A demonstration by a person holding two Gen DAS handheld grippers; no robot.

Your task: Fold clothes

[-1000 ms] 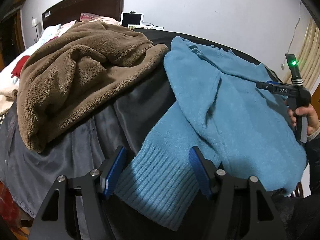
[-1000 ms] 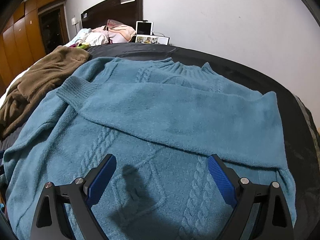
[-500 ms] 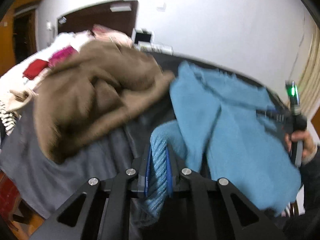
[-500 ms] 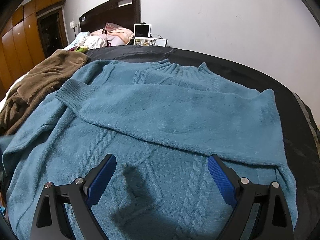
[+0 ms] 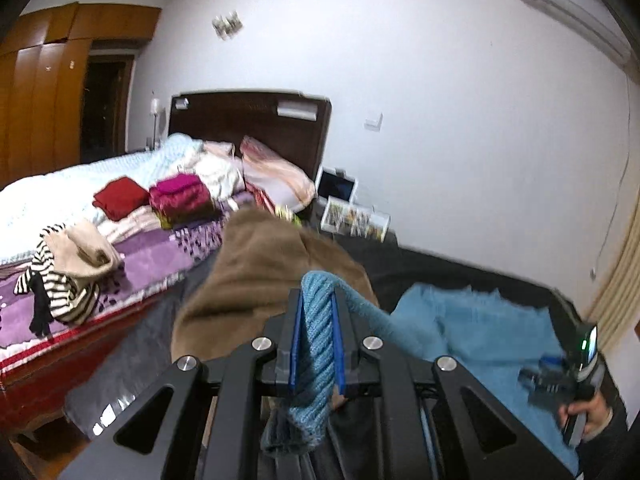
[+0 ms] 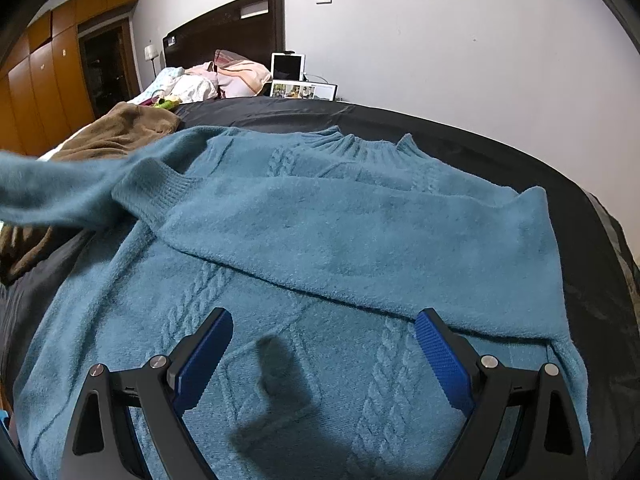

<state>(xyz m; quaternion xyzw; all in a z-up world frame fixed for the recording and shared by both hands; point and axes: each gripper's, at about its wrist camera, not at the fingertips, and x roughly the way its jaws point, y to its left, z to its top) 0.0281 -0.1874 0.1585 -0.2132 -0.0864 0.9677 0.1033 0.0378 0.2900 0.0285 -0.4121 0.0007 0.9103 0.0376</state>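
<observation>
A blue cable-knit sweater lies spread on a black sheet, one sleeve folded across its chest. My left gripper is shut on the ribbed cuff of the other sleeve and holds it lifted; that sleeve shows blurred at the left of the right wrist view. My right gripper is open and empty, hovering low over the sweater's lower body. It also shows in the left wrist view, held in a hand.
A brown fleece garment lies heaped left of the sweater. Beyond it a bed carries folded and loose clothes, under a dark headboard. A tablet and photos stand by the wall. A wooden wardrobe is far left.
My left gripper closed on the sleeve cuff and lifted it up off the sheet, swinging the view upward. My right gripper stayed open in place.
</observation>
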